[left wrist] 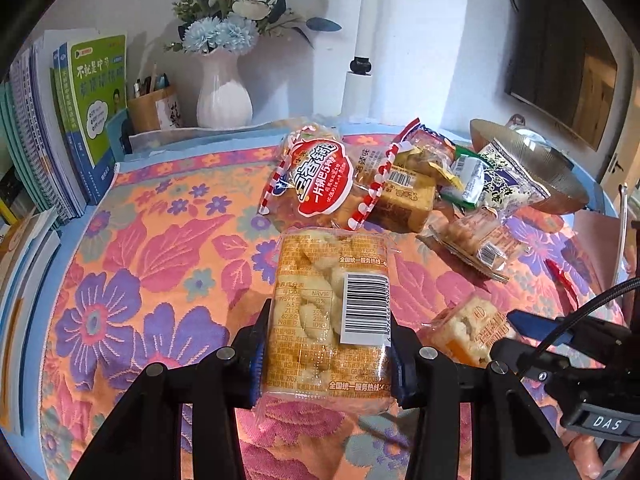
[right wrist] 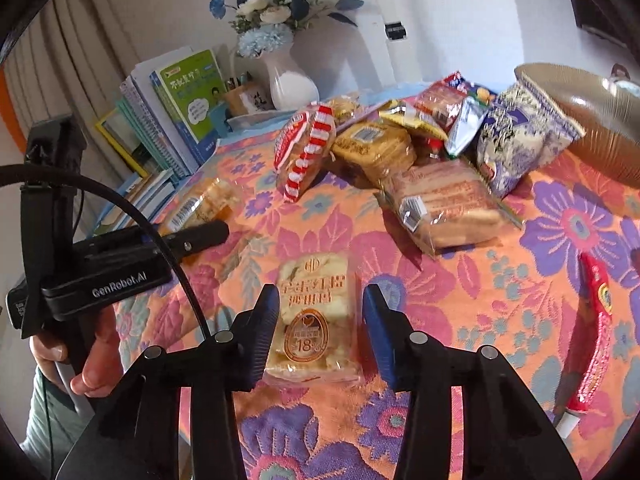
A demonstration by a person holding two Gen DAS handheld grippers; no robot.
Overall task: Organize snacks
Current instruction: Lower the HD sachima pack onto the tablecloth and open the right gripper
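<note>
My left gripper (left wrist: 328, 340) is shut on a clear packet of puffed snacks (left wrist: 320, 280) with a barcode sticker; both pads press its sides and it hangs just above the floral cloth. The right wrist view shows that packet (right wrist: 204, 204) at far left, beside one black finger (right wrist: 200, 236). My right gripper (right wrist: 320, 304) straddles a small orange-labelled snack packet (right wrist: 312, 320) lying on the cloth. Its left pad is at the wrapper, while a strip of cloth shows between the packet and its right pad. In the left wrist view that packet (left wrist: 468, 332) lies at lower right.
A pile of several snack packets (right wrist: 400, 148) lies at the back of the floral cloth (left wrist: 140, 280). A ribbed glass bowl (right wrist: 592, 120) stands at the back right. A red sausage stick (right wrist: 592, 340) lies at the right. Books (left wrist: 92, 100), a pen holder and a white vase (left wrist: 222, 92) line the back left.
</note>
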